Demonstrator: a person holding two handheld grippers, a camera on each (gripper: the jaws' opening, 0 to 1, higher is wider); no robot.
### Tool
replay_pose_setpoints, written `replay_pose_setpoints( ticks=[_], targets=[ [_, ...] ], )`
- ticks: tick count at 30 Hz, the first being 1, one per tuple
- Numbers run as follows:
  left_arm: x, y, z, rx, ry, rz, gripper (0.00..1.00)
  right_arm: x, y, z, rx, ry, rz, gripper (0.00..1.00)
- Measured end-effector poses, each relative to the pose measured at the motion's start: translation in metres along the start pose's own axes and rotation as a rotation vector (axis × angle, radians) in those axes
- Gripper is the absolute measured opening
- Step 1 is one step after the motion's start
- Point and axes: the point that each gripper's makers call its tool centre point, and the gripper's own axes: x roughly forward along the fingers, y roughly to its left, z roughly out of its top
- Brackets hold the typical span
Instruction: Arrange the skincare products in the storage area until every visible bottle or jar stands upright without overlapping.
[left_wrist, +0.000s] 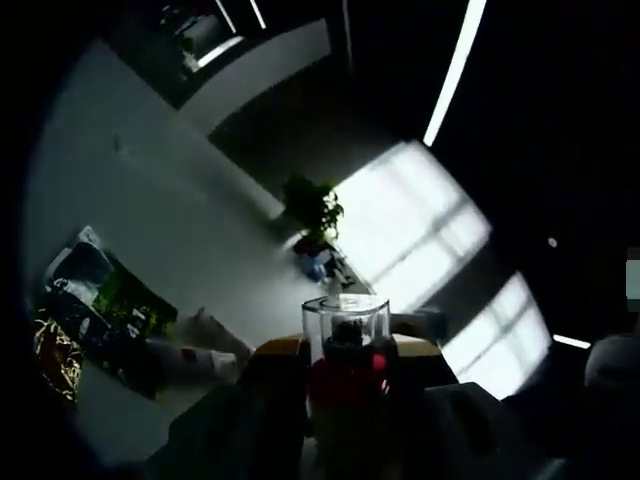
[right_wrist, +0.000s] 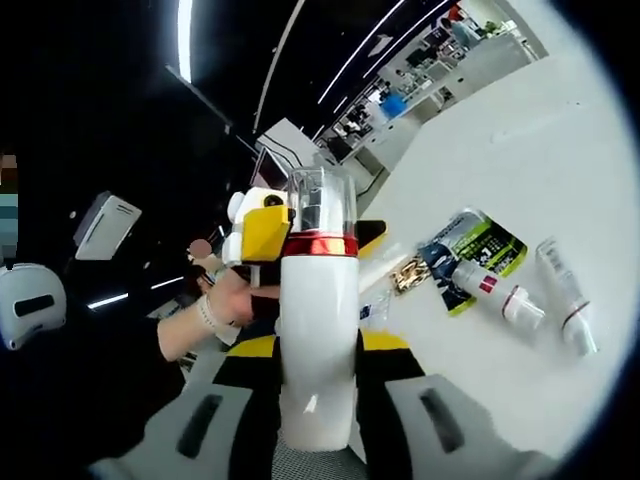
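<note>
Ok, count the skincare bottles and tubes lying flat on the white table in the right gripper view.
3, all right of the held white bottle: a red-banded tube beside the green packet, a small tube next, and a long tube farthest right. The bottle may hide others.

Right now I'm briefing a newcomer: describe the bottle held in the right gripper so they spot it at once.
Start from the white table, then come to the right gripper at the bottom of the right gripper view. Between its jaws stands a tall white pump bottle. Unlike the small white tubes lying flat on the table, it is upright, with a red metallic band and clear cap.
</note>
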Motion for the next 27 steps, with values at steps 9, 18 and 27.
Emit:
replay_pose_setpoints(
  ticks=[9,18,27],
  targets=[
    [0.004,-0.004,0.000,0.100,-0.003,0.061,0.26,-0.004,-0.008,0.001,-0.071,-0.006,-0.099,0.28],
    [0.009,-0.002,0.002,0.198,-0.021,0.110,0.26,-0.009,-0.022,0.005,-0.135,-0.006,-0.194,0.31],
    [0.014,-0.003,-0.004,0.387,0.030,0.195,0.26,-0.013,-0.034,0.001,-0.211,0.051,-0.286,0.31]
  ],
)
